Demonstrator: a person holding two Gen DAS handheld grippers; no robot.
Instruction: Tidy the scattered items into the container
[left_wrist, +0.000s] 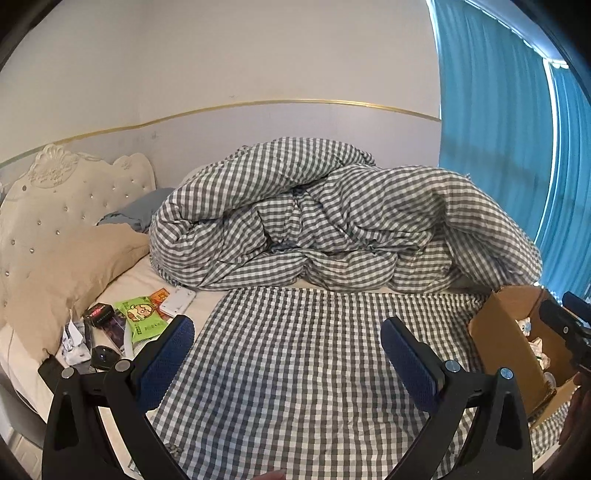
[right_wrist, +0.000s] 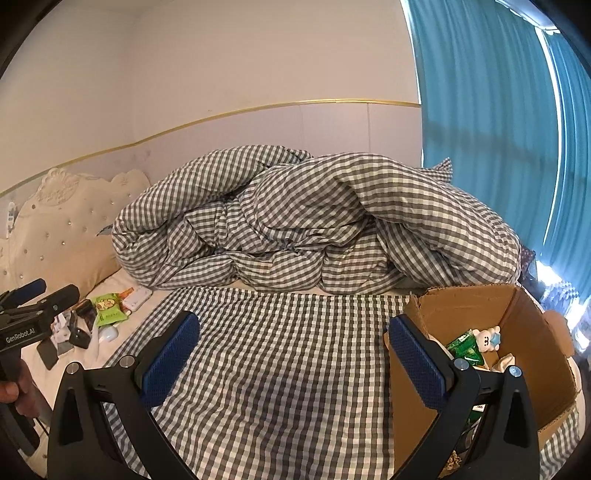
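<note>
A brown cardboard box (right_wrist: 532, 325) stands open at the right on the checked cloth, holding a green packet (right_wrist: 464, 347), a small white toy (right_wrist: 488, 338) and other bits. The same box (left_wrist: 498, 332) shows at the right edge of the left wrist view. Scattered items lie by the pillow at the left: a green snack packet (left_wrist: 142, 314), a white flat case (left_wrist: 178, 300), a black box (left_wrist: 98, 313), a black mouse (left_wrist: 103, 356). My left gripper (left_wrist: 288, 332) hangs open and empty above the cloth. My right gripper (right_wrist: 295, 332) is open and empty too, its right finger in front of the box.
A bunched grey-checked duvet (left_wrist: 332, 221) fills the back of the bed. A beige pillow (left_wrist: 66, 266) and a tufted headboard (left_wrist: 55, 192) stand left. Blue curtains (left_wrist: 498, 110) hang right. A flat checked cloth (left_wrist: 295, 369) covers the bed's near part. A hand (right_wrist: 14, 391) holds the left gripper's handle.
</note>
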